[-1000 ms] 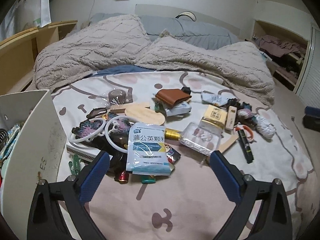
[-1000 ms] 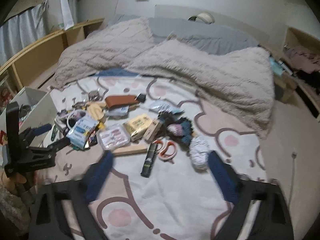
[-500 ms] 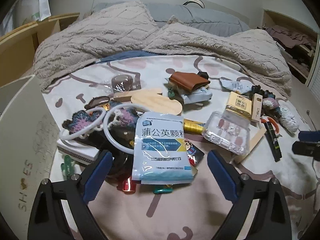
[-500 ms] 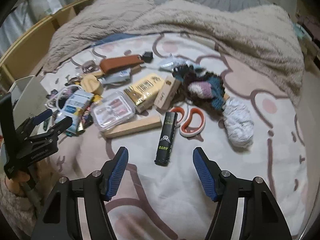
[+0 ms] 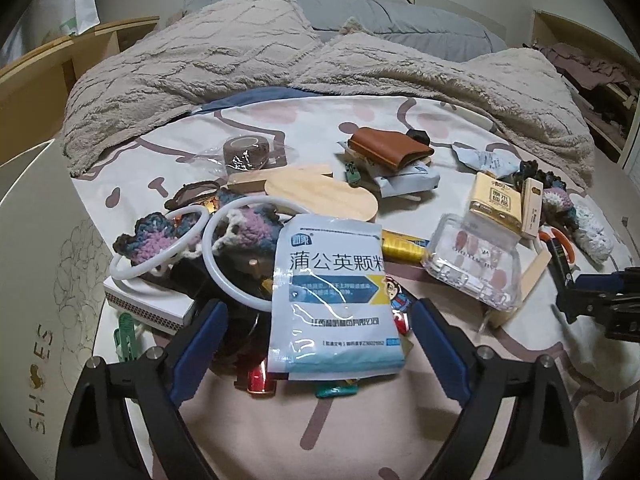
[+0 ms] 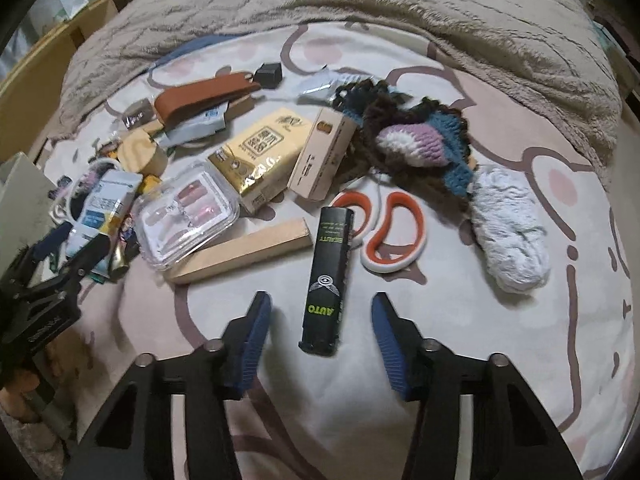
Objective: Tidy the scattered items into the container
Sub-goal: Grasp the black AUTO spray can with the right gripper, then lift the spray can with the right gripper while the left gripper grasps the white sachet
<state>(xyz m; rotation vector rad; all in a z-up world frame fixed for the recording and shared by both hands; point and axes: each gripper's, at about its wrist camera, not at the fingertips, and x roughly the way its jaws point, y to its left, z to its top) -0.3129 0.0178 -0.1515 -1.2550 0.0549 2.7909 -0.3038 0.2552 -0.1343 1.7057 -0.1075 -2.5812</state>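
- Clutter covers the cartoon-print bedsheet (image 6: 460, 360) in front of you, with a beige fuzzy blanket (image 6: 360, 12) bunched along its far edge.
- Your right gripper (image 6: 320, 320) points down at a black tube (image 6: 328, 276) printed "AUTO"; the tube's near end lies between the blue pads (image 6: 250, 344), which are closing but do not touch it yet.
- Orange-handled scissors (image 6: 394, 232) lie at two o'clock from the tube, partly under its far end, and a wooden block (image 6: 244, 252) lies at ten o'clock.
- Beyond these sit a clear case of press-on nails (image 6: 188, 216), a gold tissue pack (image 6: 260, 160), a small tan carton (image 6: 320, 156), a crocheted piece (image 6: 420, 144) and a pale yarn skein (image 6: 508, 228).
- Your left gripper (image 5: 316, 344) stands wide, its jaws narrowing slightly, on either side of a blue-and-white medicine sachet (image 5: 332, 296) that it does not grip.
- Around that sachet: white rings (image 5: 208, 252) at ten o'clock, a wooden paddle (image 5: 320, 196) at twelve and a brown leather pouch (image 5: 388, 148) farther up.
- White shoe-box container (image 5: 44, 292) stands at nine o'clock in the left wrist view, just beside the pile.
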